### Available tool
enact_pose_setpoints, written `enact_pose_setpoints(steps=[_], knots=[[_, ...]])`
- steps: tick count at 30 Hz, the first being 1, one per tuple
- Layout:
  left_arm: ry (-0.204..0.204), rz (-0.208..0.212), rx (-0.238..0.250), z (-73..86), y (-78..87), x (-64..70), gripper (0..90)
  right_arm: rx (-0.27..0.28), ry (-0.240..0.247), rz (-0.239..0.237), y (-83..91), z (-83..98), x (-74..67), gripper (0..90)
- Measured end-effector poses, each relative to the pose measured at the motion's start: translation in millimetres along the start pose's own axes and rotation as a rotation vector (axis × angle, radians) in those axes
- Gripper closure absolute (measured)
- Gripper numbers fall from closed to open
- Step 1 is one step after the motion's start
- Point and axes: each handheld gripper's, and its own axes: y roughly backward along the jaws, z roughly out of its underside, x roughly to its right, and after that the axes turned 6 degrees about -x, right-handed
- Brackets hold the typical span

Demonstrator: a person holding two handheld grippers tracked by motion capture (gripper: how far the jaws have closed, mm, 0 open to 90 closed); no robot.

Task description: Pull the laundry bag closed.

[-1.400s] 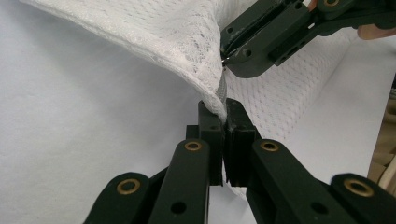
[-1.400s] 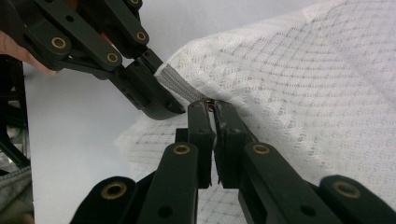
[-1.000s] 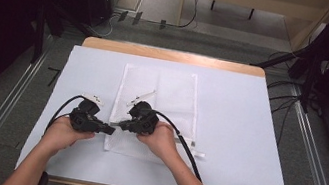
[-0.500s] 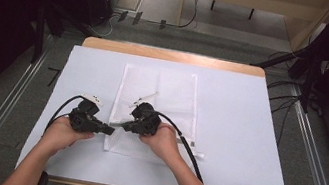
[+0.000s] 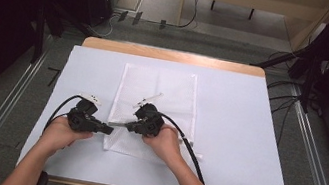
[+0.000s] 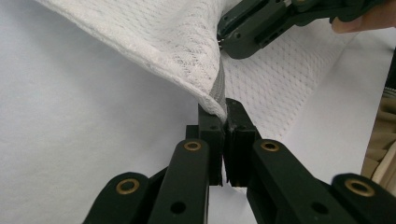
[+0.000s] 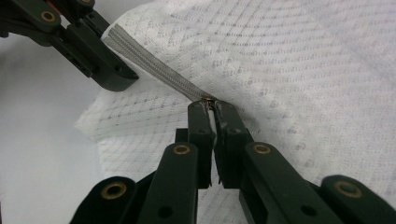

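A white mesh bag lies flat on the white-covered table, with its near left corner lifted. My left gripper is shut on that corner, and in the left gripper view the pads pinch the end of the grey zip. Just to its right, my right gripper is shut on the zip's small metal pull. The stretch of grey zip between the two grippers is taut. The left gripper shows at the upper left of the right gripper view, and the right gripper at the top of the left gripper view.
The table's wooden edge runs along the far side. A black cable trails from the right gripper across the cloth toward the near edge. Dark equipment and floor cables stand beyond and beside the table.
The right gripper has shifted slightly to the right, away from the left one, leaving a short stretch of zip between them. The left hand has kept still.
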Motion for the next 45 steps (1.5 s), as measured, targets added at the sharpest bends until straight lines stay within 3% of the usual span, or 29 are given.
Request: enact_pose_setpoints(steps=[1, 19, 25, 33, 45], knots=[[-0.001, 0.0, 0.001, 0.2, -0.1, -0.1, 88.0, 0.002, -0.013, -0.003, -0.5, 0.3, -0.6, 88.1], [-0.012, 0.015, 0.021, 2.8, 4.6, -1.0, 88.0, -0.022, 0.041, 0.026, 10.6, 3.6, 0.5, 88.1], [-0.003, 0.023, 0.03, 4.4, 6.6, -4.3, 88.0, -0.034, 0.029, 0.021, 18.3, 8.5, 7.4, 88.1], [-0.004, 0.018, 0.046, 3.3, 9.7, -2.0, 87.9, -0.025, 0.079, 0.047, 27.4, 11.0, 7.8, 88.1], [-0.005, 0.024, 0.035, 1.8, 8.3, -2.3, 87.9, -0.021, 0.034, 0.029, 31.1, 21.5, 21.0, 88.1]])
